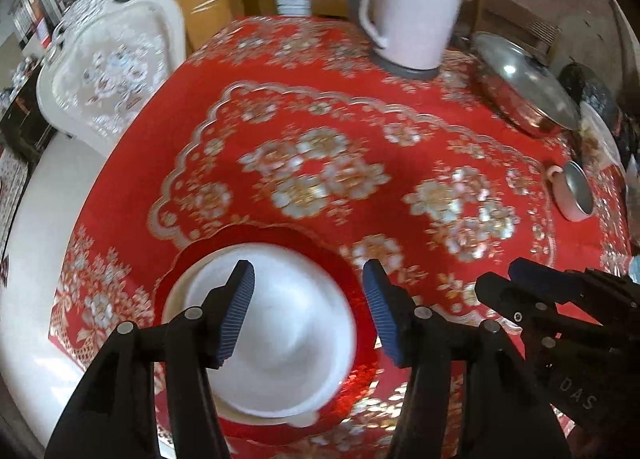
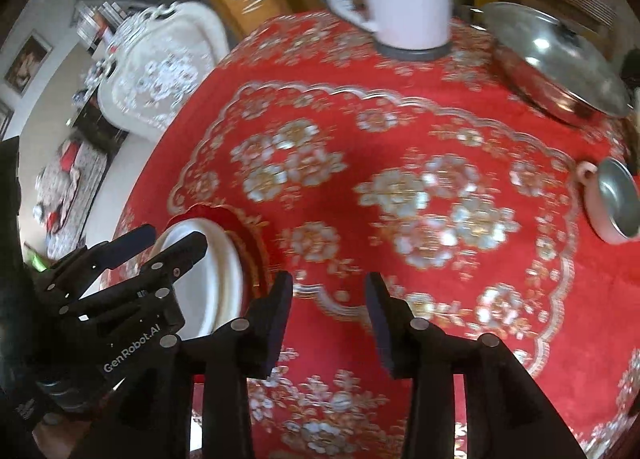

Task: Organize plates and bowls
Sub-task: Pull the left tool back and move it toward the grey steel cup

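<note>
Both grippers' jaws apparently apart

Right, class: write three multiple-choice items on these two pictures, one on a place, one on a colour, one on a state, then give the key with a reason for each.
1. Where does the white bowl sit?
A. on a red plate
B. inside the pan
C. on the chair

2. What colour is the tablecloth?
A. blue
B. red with flower patterns
C. plain white

3. How are the left gripper jaws?
A. shut on the bowl
B. shut on a spoon
C. open, holding nothing

Key: 1 A, the red rim rings the bowl. 2 B, red cloth shows in both views. 3 C, the jaws stand apart with bowl and plate visible between them.
</note>
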Demonstrator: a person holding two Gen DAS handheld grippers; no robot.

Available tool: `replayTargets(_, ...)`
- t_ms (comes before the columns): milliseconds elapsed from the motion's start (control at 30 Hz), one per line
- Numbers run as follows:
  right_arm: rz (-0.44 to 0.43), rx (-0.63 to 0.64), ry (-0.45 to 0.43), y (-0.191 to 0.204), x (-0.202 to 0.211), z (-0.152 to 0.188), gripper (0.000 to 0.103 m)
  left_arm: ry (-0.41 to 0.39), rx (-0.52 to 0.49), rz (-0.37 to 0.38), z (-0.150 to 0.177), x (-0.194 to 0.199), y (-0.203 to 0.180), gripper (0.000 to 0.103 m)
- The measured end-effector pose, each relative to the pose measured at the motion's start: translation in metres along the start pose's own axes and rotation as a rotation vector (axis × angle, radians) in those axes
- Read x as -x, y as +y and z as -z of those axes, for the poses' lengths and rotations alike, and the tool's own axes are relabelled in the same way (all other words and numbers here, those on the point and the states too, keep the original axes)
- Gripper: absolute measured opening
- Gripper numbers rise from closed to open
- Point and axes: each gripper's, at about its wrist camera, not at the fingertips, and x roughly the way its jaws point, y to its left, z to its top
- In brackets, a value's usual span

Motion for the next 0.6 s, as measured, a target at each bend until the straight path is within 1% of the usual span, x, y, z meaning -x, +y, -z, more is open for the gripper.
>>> replayTargets(67, 0.014, -0.031, -0.017, -0.016, 0.008, 0.0, 0.043, -0.007, -0.022, 0.007, -0.004, 0.002, -0.014, 0.056)
replayTargets(133, 0.028, -0.056, -0.028, -0.03, 0.015, 0.002, 0.044, -0.014, -0.048, 0.016, -0.008, 0.004, -0.03, 0.062)
replayTargets(400, 0.072, -0.145, -0.075, -0.084, 0.041, 0.007, 0.048, -0.043, -0.139, 0.045, -0.02, 0.012, -0.084, 0.062)
replayTargets(600, 0.115, -0.216, -0.1, -0.13, 0.06, 0.019, 0.049, -0.056, -0.21, 0.064, -0.024, 0.013, -0.129, 0.062)
